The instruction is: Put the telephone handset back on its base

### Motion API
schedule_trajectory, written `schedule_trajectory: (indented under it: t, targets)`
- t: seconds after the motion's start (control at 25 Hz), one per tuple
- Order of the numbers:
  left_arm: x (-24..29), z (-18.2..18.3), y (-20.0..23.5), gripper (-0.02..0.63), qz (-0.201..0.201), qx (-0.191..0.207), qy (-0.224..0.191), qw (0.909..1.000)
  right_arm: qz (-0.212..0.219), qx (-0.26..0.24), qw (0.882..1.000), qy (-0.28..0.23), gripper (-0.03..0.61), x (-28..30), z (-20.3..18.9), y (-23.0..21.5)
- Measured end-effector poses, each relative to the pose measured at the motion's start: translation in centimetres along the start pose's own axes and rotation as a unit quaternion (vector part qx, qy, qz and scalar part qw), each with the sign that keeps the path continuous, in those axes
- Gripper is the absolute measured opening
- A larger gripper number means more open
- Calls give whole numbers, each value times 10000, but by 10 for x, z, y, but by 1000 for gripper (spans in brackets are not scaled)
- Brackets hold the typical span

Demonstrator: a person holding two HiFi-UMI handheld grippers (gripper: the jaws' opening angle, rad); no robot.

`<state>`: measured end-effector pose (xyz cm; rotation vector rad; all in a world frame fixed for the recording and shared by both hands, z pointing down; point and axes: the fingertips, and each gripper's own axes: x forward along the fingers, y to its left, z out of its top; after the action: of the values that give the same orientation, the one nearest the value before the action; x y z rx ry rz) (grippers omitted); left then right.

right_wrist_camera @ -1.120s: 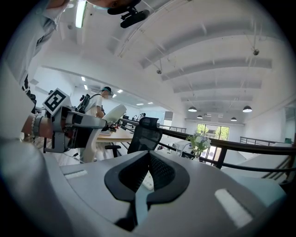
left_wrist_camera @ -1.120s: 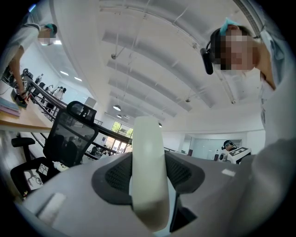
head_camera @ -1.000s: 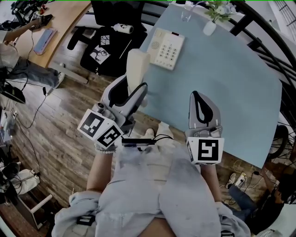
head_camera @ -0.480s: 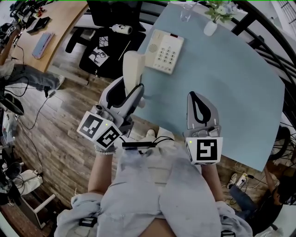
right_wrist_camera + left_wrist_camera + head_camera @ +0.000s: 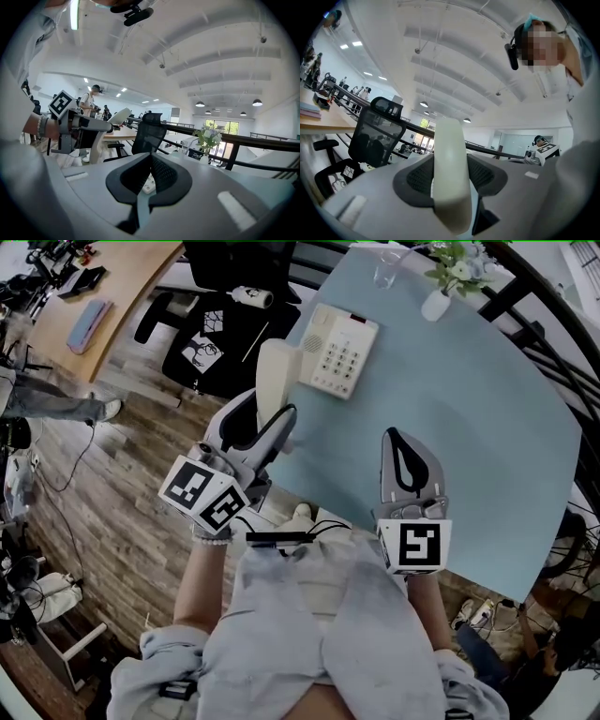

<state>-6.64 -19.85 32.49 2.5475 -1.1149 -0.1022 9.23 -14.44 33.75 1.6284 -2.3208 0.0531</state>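
1. Cream plastic marks the handset (image 5: 275,379) in the head view. It stands upright in the left gripper (image 5: 265,418), whose jaws are clenched on its lower part. It hangs over the left edge of the pale blue table (image 5: 487,446), just left of the telephone base (image 5: 339,352) and off its cradle. The base lies flat toward the table's far side, keypad up. The right gripper (image 5: 401,442) is over the near part of the table, its jaws pressed together with nothing between them. A white vase (image 5: 437,304) with a plant and a drinking glass (image 5: 385,274) stand at the far edge. A black office chair (image 5: 230,282) stands on the wooden floor to the far left.
2. In the left gripper view, the handset (image 5: 449,173) fills the middle, squeezed from both sides by the dark ribbed pads (image 5: 417,180). The office chair (image 5: 377,136) stands behind at left.
3. In the right gripper view, the jaw tips meet. Through the narrow slit below them, a bit of the telephone base (image 5: 149,184) shows. At left the left gripper (image 5: 82,124) holds the handset (image 5: 118,115) up; the vase (image 5: 206,152) is at right.
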Motion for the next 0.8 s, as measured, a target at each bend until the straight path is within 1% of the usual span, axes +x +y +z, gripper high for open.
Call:
schedule_trajectory:
  t: [0.12, 0.36, 0.52, 0.8]
  targets:
    - [8, -3, 5, 216, 35, 62, 71, 9999, 43, 9, 10000, 81, 6, 7, -5, -3]
    - [23, -10, 18, 216, 152, 75, 173, 9997, 85, 51, 9999, 44, 6, 23, -9, -12]
    - [34, -17, 25, 216, 184, 152, 209, 9995, 156, 66, 9998, 89, 6, 30, -15, -19]
    - [53, -27, 39, 216, 290, 146, 323, 9990, 215, 160, 9996, 101, 6, 47, -26, -30]
